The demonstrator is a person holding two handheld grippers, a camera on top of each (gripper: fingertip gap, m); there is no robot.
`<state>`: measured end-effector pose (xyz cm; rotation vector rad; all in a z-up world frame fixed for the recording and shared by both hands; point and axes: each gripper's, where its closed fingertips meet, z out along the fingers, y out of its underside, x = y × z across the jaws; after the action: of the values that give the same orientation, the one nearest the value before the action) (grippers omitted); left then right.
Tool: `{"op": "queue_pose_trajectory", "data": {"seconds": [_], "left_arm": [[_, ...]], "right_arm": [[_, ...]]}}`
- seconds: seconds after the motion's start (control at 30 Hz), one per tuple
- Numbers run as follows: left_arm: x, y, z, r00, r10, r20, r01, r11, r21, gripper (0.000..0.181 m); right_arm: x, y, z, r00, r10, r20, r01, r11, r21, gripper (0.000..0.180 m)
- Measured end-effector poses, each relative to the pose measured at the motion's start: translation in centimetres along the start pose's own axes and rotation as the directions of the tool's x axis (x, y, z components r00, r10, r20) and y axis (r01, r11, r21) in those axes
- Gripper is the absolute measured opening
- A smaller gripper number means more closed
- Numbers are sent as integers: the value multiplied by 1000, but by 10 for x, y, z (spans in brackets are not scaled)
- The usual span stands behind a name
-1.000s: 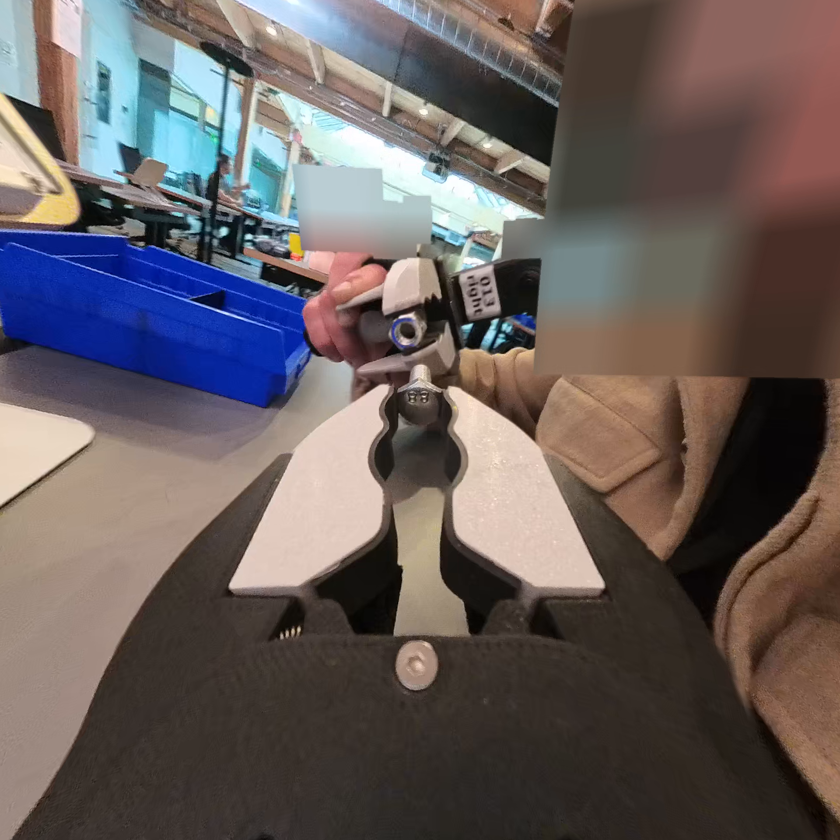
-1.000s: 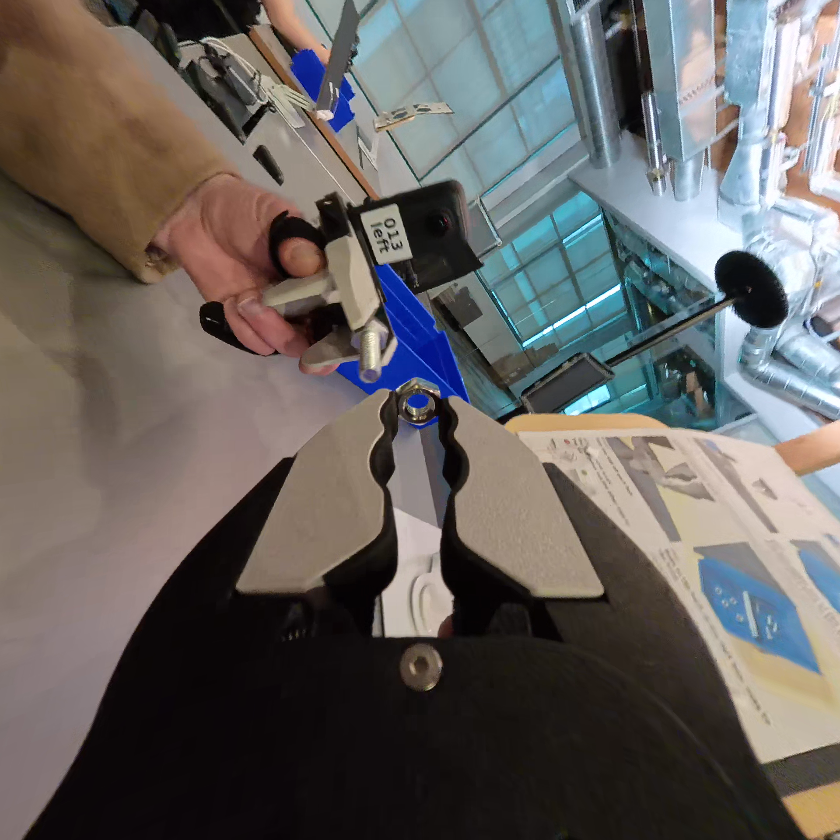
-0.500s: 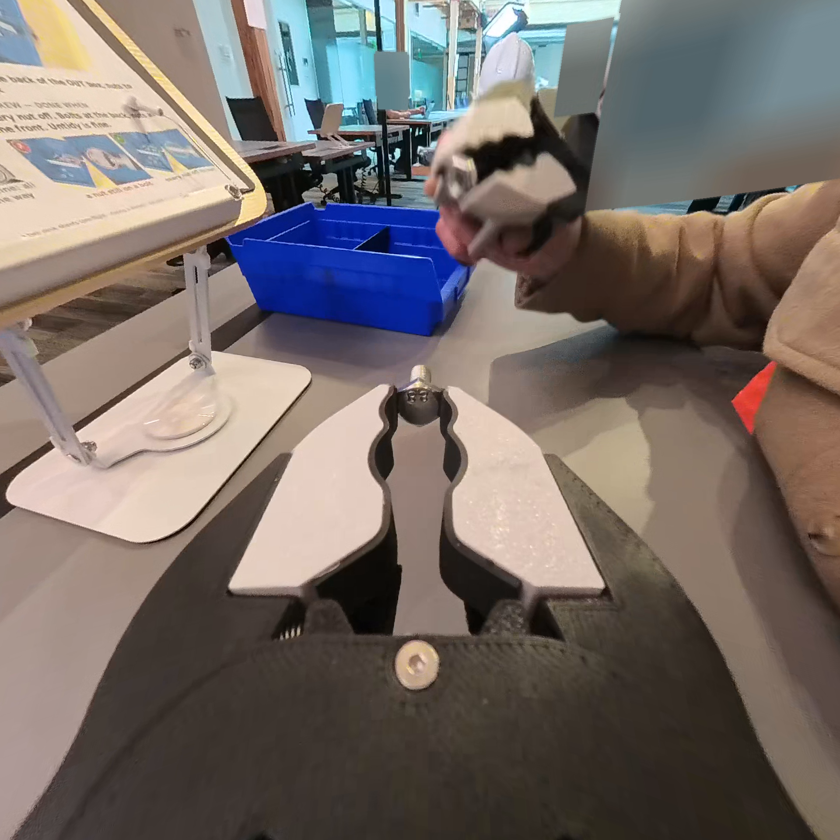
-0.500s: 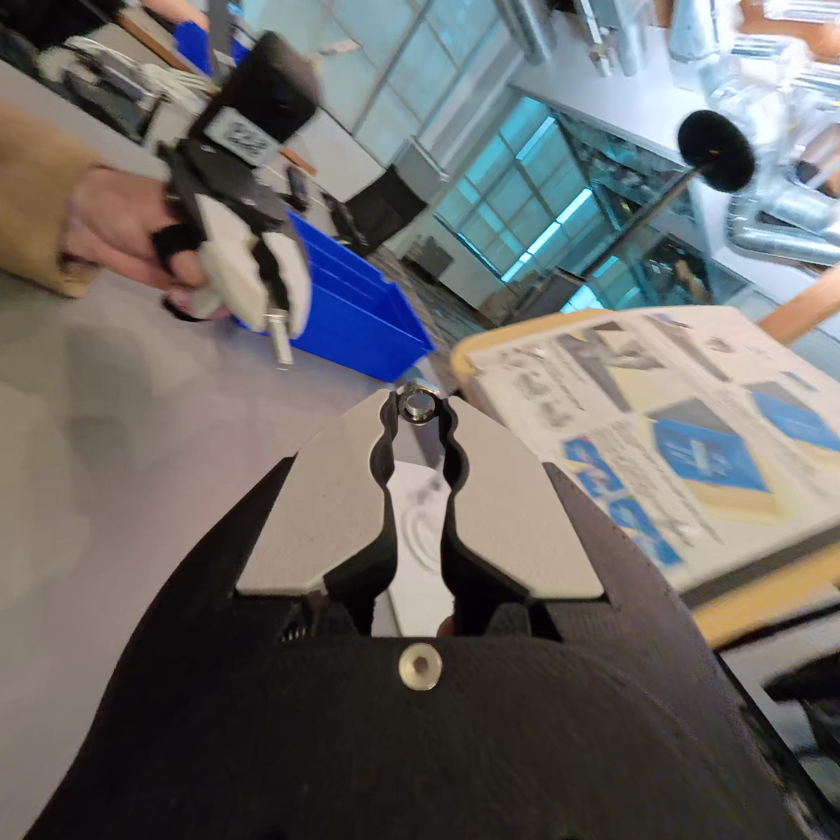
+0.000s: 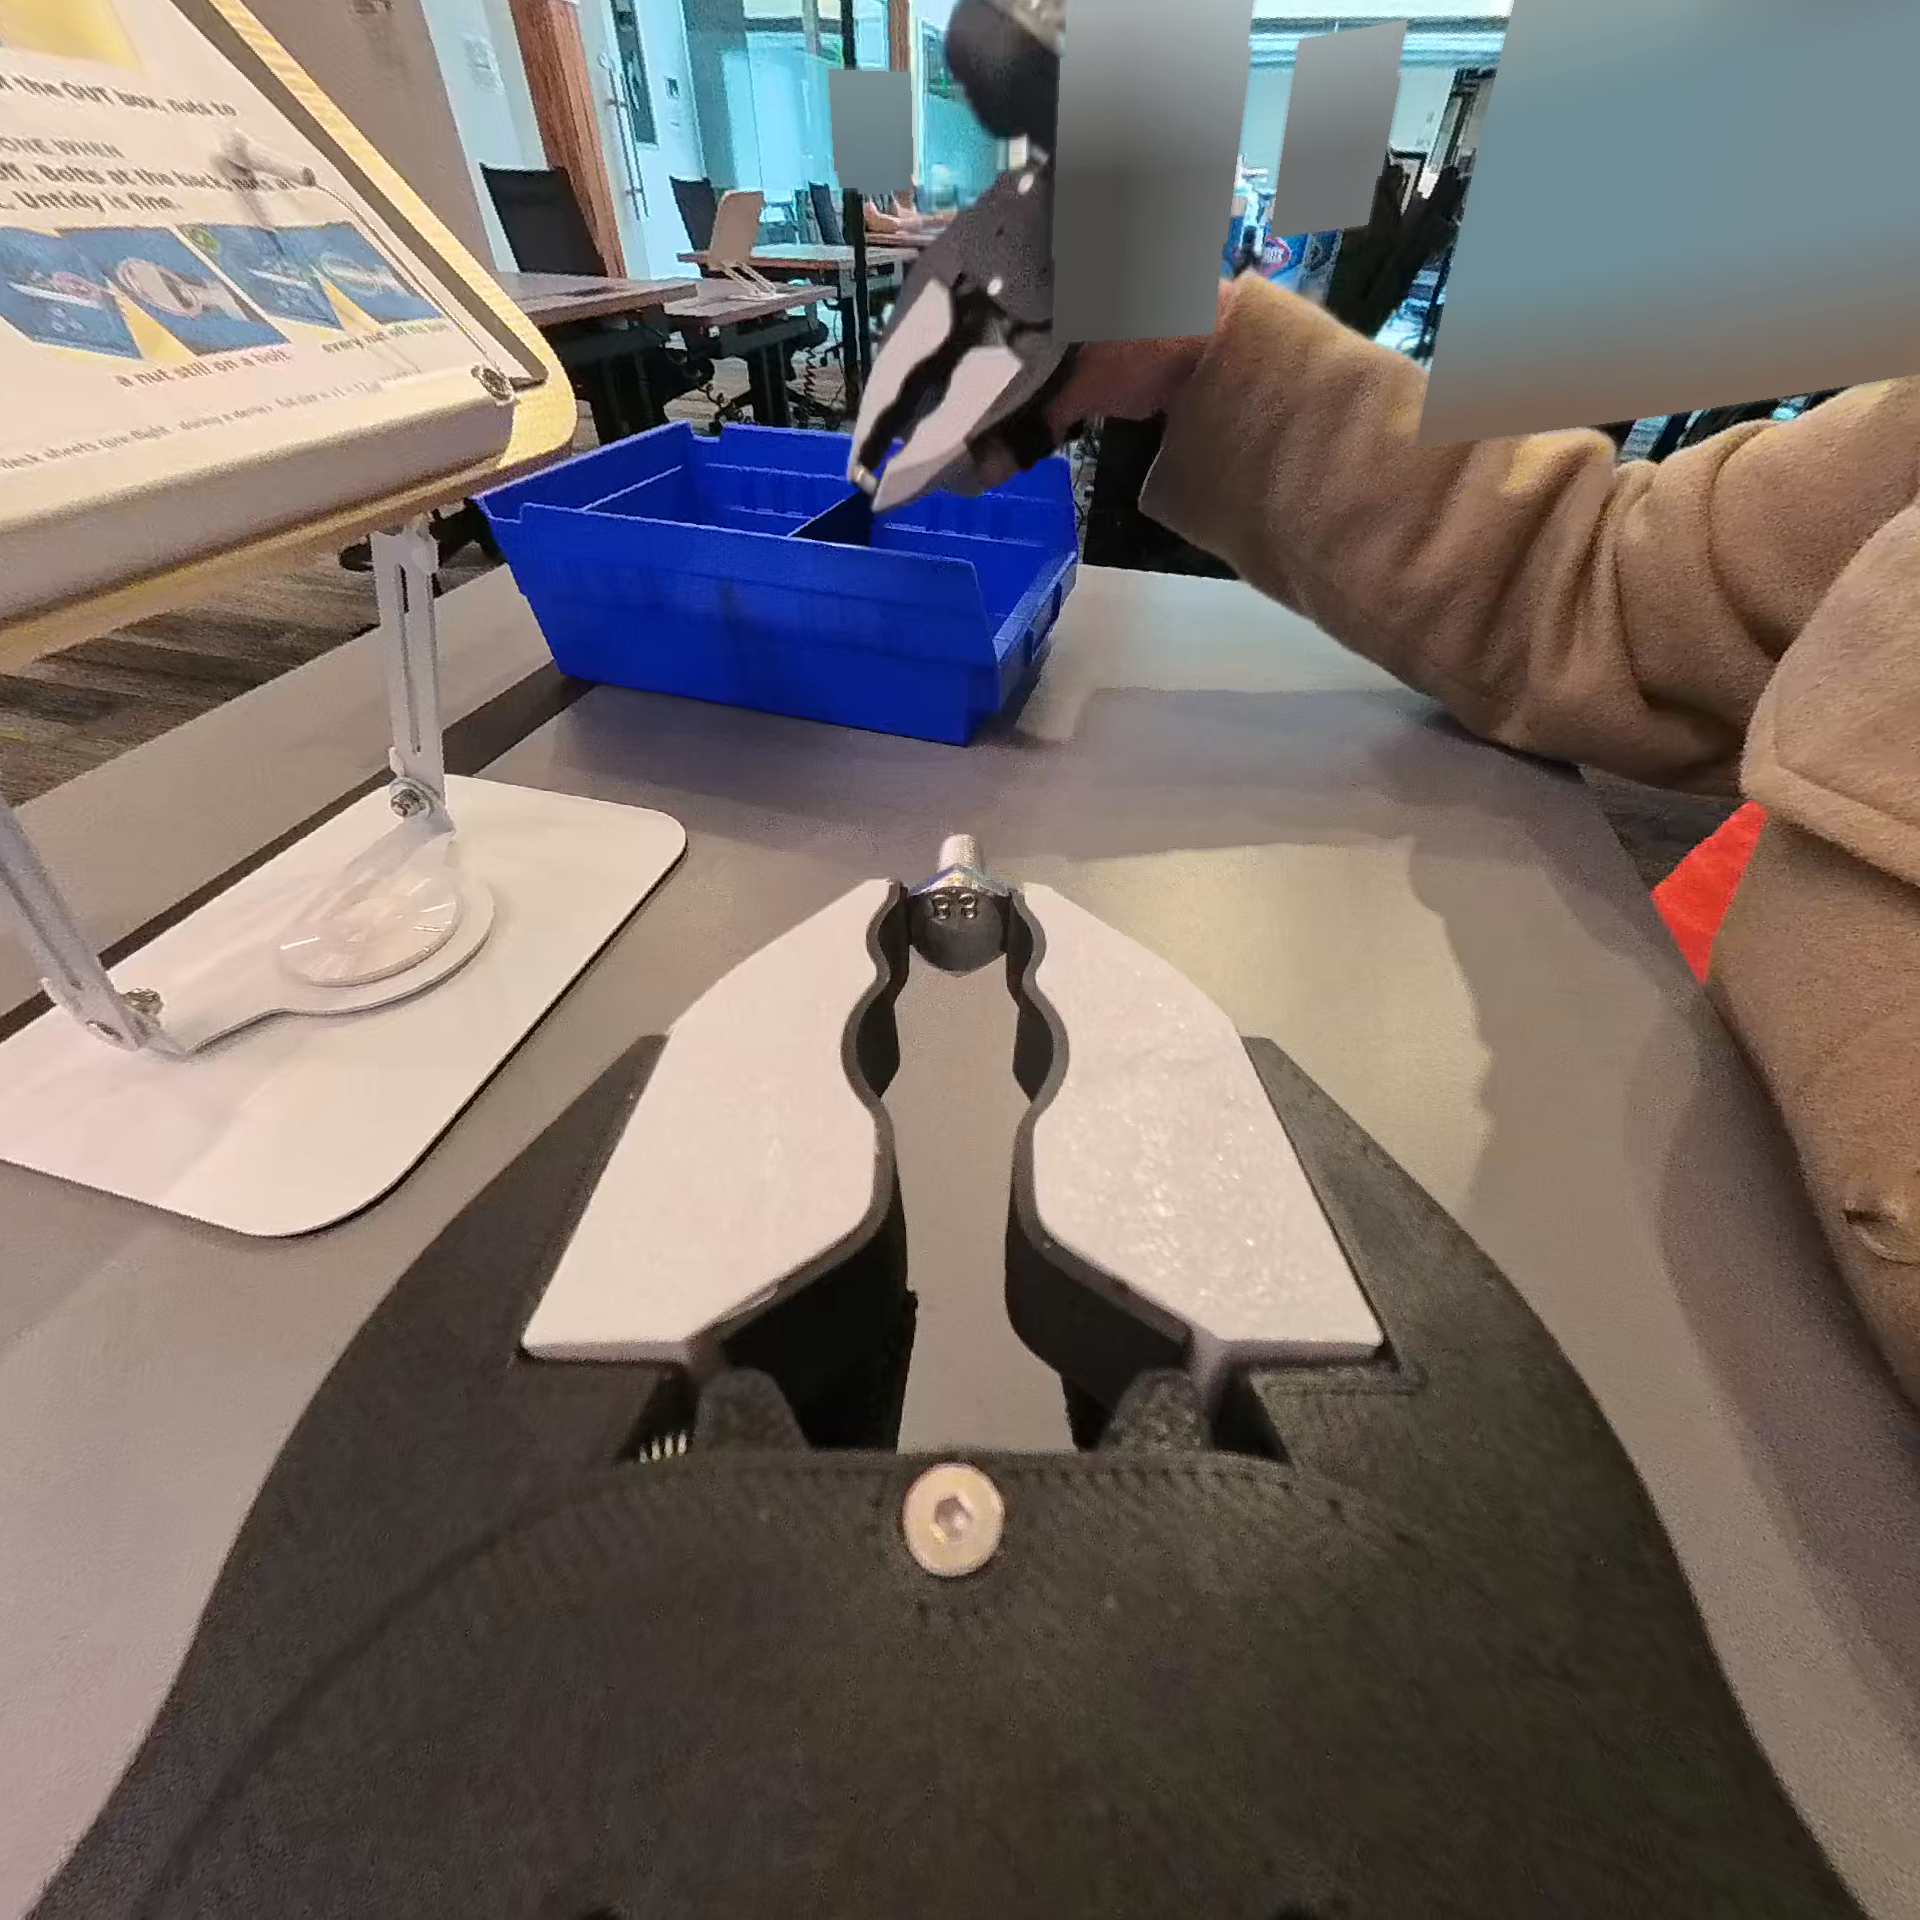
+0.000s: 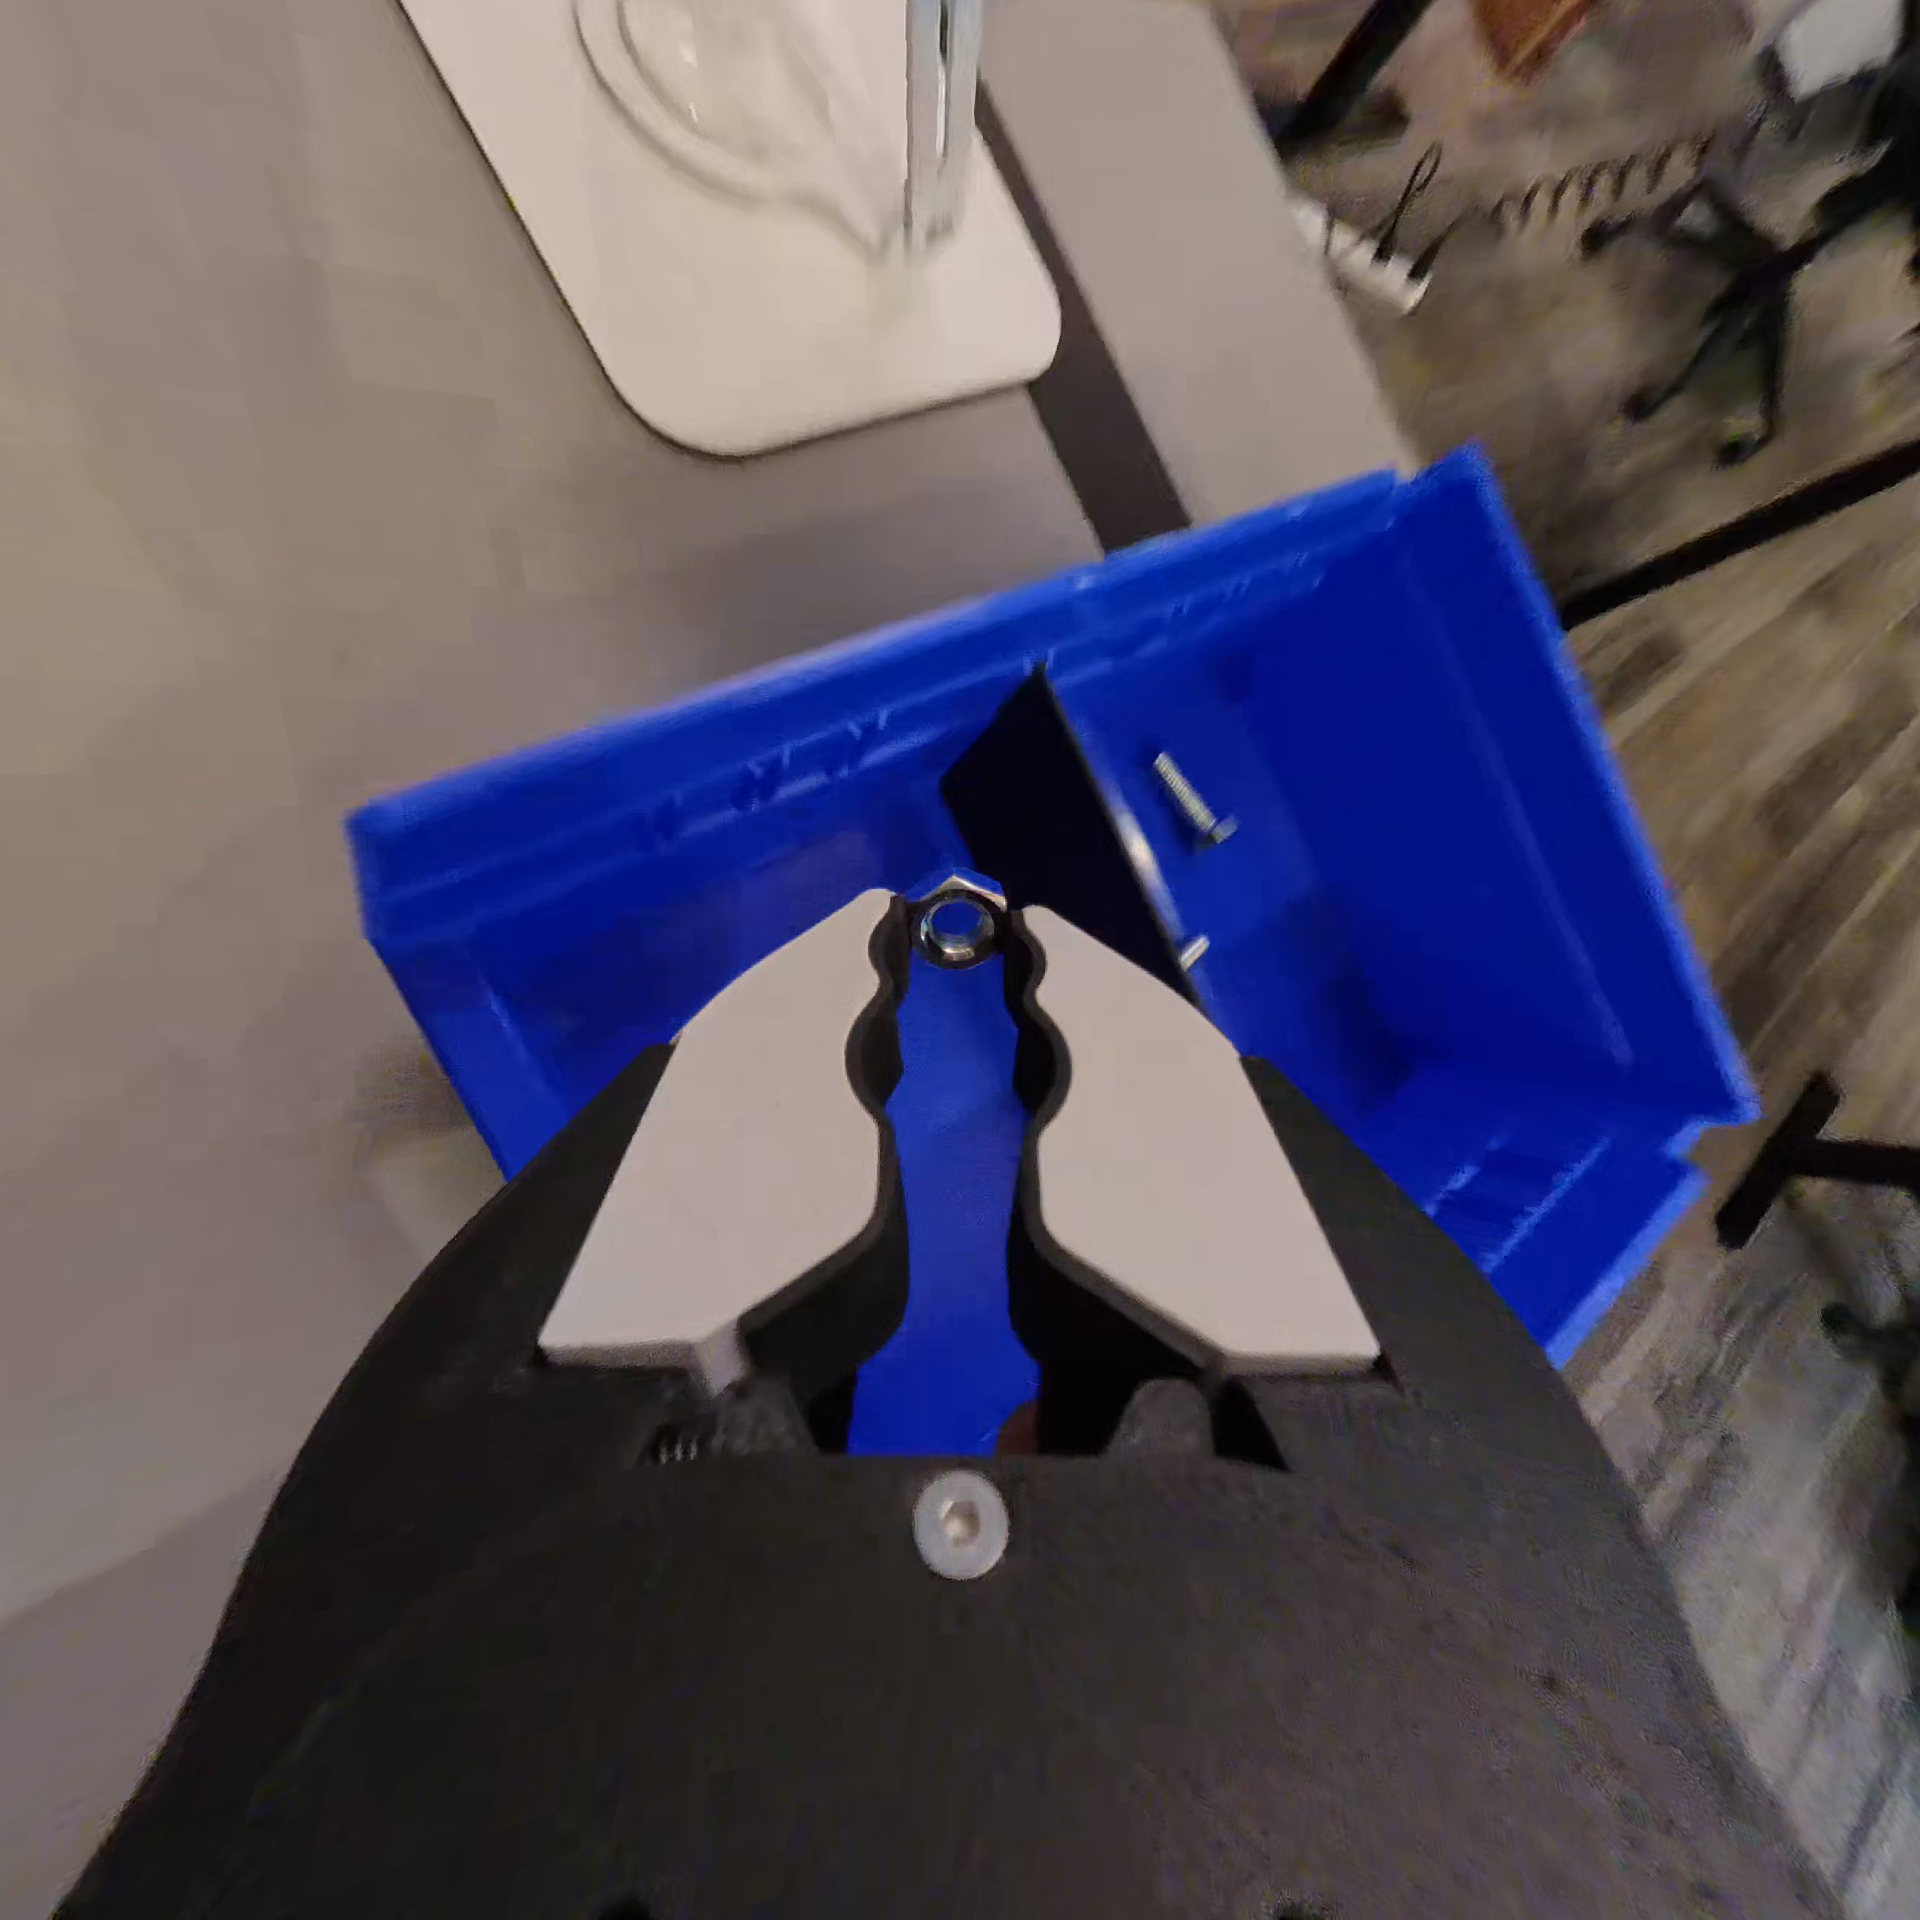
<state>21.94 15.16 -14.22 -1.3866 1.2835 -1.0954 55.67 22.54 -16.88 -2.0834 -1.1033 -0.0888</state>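
Note:
My left gripper (image 5: 956,914) is shut on a silver bolt (image 5: 958,914), gripped by its hex head with the threaded end pointing away, held low over the grey table (image 5: 1247,935). My right gripper (image 6: 954,930) is shut on a silver hex nut (image 6: 954,928) and hangs tips-down over the blue divided bin (image 6: 644,831), left of its black divider (image 6: 1049,821). In the left wrist view the right gripper (image 5: 883,483) shows above the bin (image 5: 769,613), held by a hand with a tan sleeve (image 5: 1455,582). A loose bolt (image 6: 1190,795) lies right of the divider.
A white stand (image 5: 312,997) with a slanted instruction board (image 5: 208,270) stands on the table's left; its base also shows in the right wrist view (image 6: 748,229). The table's far edge runs just behind the bin. Office tables and chairs stand beyond. Left tips to right tips: about 35 centimeters.
The two grippers have drawn apart. My right gripper swung with the nut over the blue bin and now points down into it. My left gripper tilted down toward the table with the bolt.

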Motion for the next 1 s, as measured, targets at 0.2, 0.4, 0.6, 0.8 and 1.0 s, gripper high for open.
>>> {"op": "queue_pose_trajectory", "data": {"seconds": [0.2, 0.4, 0.6, 0.8, 1.0], "left_arm": [[-1, 2, 0, 1000, -12, -1, 12, 1000, -2, 17], [-1, 3, 1, 1000, -27, -10, 27, 1000, -2, 17], [1, -4, -1, 1000, -7, -9, 7, 999, 34, 17], [5, -11, 0, 998, 68, 13, -68, 997, 42, 17], [12, -12, 5, 993, 119, 21, -120, 993, 13, 17]], "right_arm": [[-14, 43, 49, 991, 103, 90, -85, 979, -183, 18], [-20, 58, 64, 982, 154, 110, -123, 961, -248, 39], [12, -3, 8, 992, 116, -54, -117, 993, -15, 29], [-83, -147, -70, 987, -116, 108, 58, 898, 437, 23], [-189, -206, -33, 912, -394, 116, 280, 803, 526, 26]]}}
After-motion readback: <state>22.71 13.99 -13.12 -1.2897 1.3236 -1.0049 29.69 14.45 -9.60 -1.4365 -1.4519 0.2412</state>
